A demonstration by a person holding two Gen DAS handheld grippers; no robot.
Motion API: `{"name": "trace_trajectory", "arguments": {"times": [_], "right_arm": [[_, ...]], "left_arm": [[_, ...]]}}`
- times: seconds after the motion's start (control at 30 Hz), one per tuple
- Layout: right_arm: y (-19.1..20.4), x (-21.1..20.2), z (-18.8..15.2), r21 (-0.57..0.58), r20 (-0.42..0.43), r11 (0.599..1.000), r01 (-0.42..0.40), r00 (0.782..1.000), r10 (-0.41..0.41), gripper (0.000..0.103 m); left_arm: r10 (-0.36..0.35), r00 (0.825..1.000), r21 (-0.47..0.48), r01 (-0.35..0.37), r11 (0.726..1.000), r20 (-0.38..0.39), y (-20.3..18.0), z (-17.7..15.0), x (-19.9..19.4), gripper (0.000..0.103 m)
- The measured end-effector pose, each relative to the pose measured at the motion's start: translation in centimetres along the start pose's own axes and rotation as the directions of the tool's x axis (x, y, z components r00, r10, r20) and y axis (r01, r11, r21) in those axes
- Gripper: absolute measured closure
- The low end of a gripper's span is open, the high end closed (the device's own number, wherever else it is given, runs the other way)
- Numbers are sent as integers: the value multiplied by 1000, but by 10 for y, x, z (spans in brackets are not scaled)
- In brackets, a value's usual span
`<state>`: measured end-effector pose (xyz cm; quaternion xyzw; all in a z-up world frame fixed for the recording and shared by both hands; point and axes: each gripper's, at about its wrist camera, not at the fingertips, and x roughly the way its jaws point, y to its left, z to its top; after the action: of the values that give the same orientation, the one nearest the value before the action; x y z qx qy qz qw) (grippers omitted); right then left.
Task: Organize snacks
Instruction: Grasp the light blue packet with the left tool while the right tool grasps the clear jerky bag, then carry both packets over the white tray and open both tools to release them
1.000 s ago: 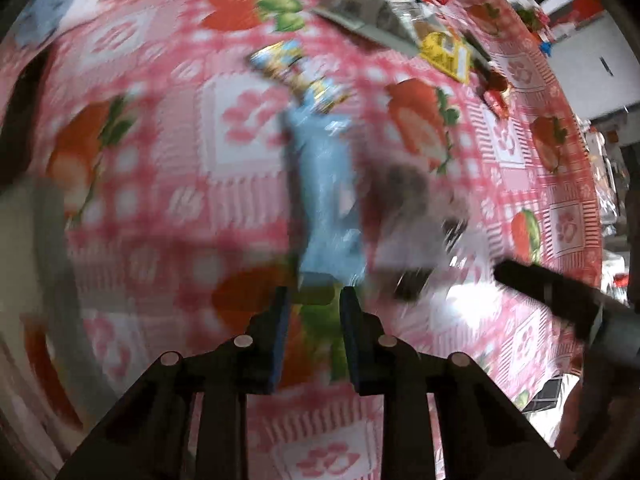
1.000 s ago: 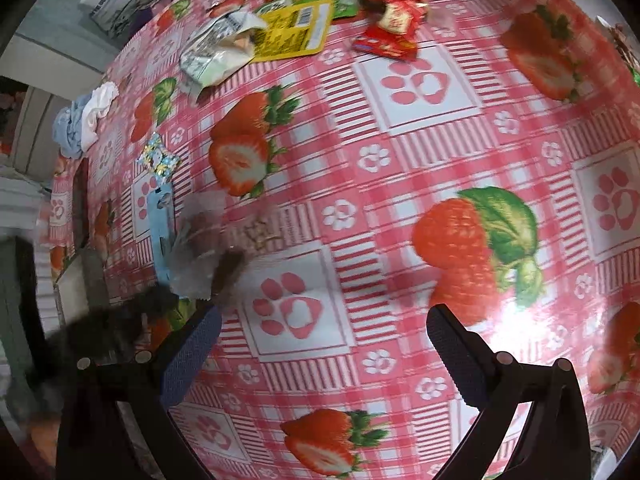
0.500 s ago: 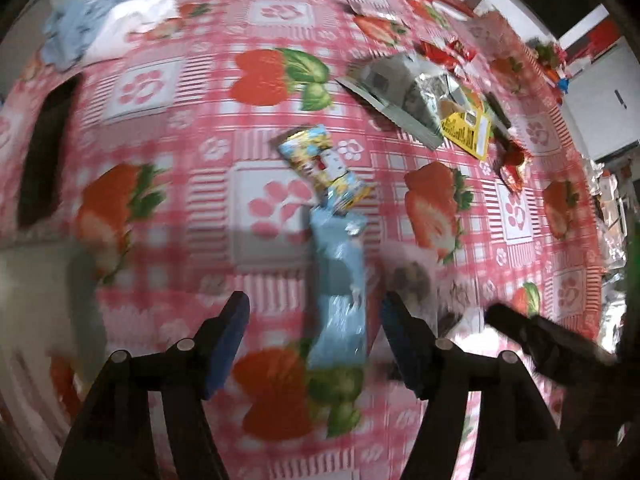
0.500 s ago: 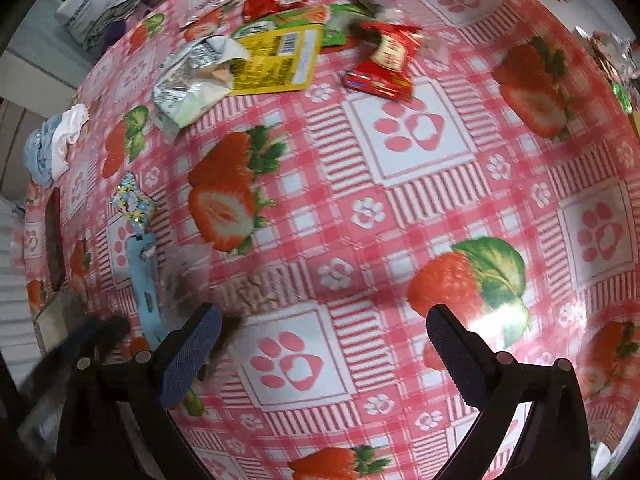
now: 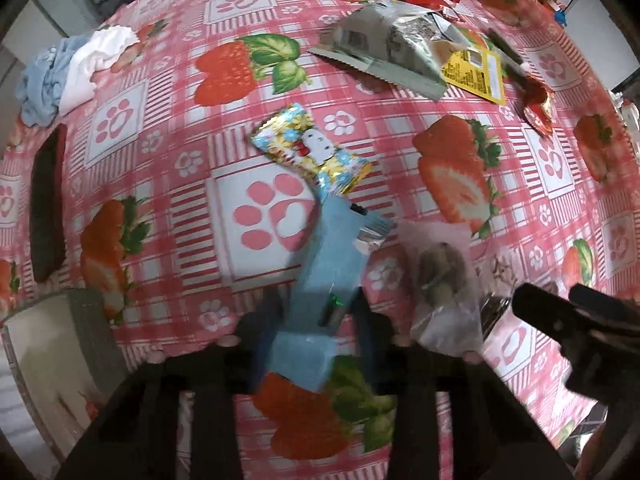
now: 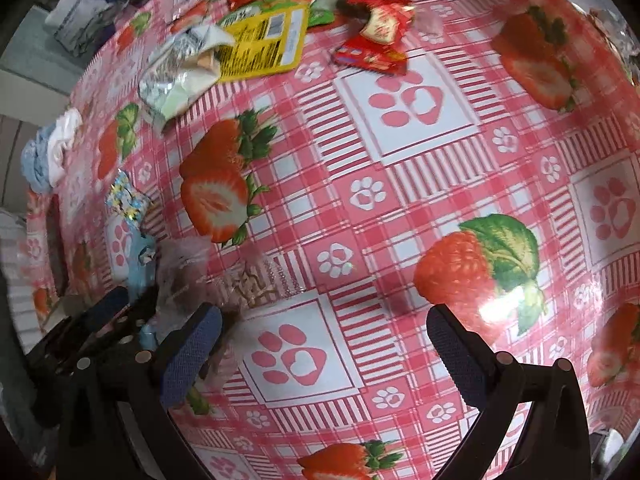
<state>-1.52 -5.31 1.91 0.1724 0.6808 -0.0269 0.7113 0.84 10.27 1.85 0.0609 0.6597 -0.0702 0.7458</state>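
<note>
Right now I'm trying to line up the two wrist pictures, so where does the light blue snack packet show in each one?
Left wrist: the light blue snack packet lies low in the centre, between the left gripper fingers.
Right wrist: the same packet shows small at the left edge.
Shared landmark: the foil cartoon wrapper just beyond its far end.
</note>
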Motion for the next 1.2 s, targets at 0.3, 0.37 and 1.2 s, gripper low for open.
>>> {"name": "trace_trajectory", "arguments": {"times": [0.3, 0.37, 1.2], "right_arm": [[58, 26, -14, -249, -33, 960, 128, 990, -141, 0], [60, 29, -27, -328, -34, 931, 159, 983, -180, 0], [55, 34, -25, -395, -69, 906, 149, 979, -191, 0]], "left_arm": [[-6, 1000, -50, 5, 999, -9, 31, -76, -11, 75], [-4, 1000, -62, 3, 998, -21, 34, -98, -14, 75], [-5, 999, -178, -2, 984, -41, 79, -101, -13, 39]]}}
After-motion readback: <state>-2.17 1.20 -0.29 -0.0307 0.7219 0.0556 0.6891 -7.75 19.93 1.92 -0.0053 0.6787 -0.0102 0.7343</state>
